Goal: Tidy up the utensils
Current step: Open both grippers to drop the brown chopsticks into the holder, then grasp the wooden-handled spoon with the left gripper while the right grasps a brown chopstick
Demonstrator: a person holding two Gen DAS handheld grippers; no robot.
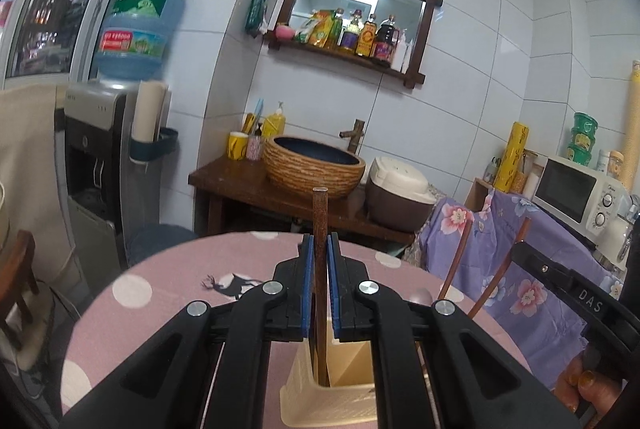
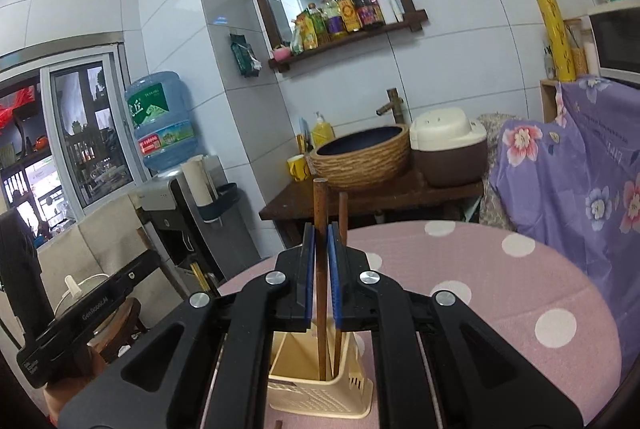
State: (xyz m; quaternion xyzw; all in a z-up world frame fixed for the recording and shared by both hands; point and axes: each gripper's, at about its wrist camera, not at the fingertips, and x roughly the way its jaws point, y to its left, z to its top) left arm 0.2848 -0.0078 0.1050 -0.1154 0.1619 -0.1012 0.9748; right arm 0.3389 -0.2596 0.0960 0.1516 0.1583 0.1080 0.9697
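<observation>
Both claws are pinching chopsticks over the cream utensil holder (image 1: 332,389) on the pink dotted desk (image 1: 160,293). The left claw (image 1: 320,245) is pressed together on one brown chopstick (image 1: 320,213), held upright, its lower end already inside the holder. The right claw (image 2: 321,235) is likewise clamped on a chopstick (image 2: 320,205), tip inside the holder; a second chopstick (image 2: 343,213) stands just beside it in the same compartment, apparently loose.

Risks, as judged: the holder is light plastic and unsecured; a sideways drag while a stick is still gripped could tip or slide it. Both claws crowd the same opening, so they could collide. Releasing while a stick leans may let it swing against the other sticks and knock them askew.

Surroundings: the far desk is bare cloth. Beyond it stand a water dispenser (image 1: 104,157), a basin (image 1: 314,165) on a wooden stand, a rice cooker (image 1: 400,193) and a microwave (image 1: 576,193), all well apart. Nothing blocks the holder except the claws themselves
</observation>
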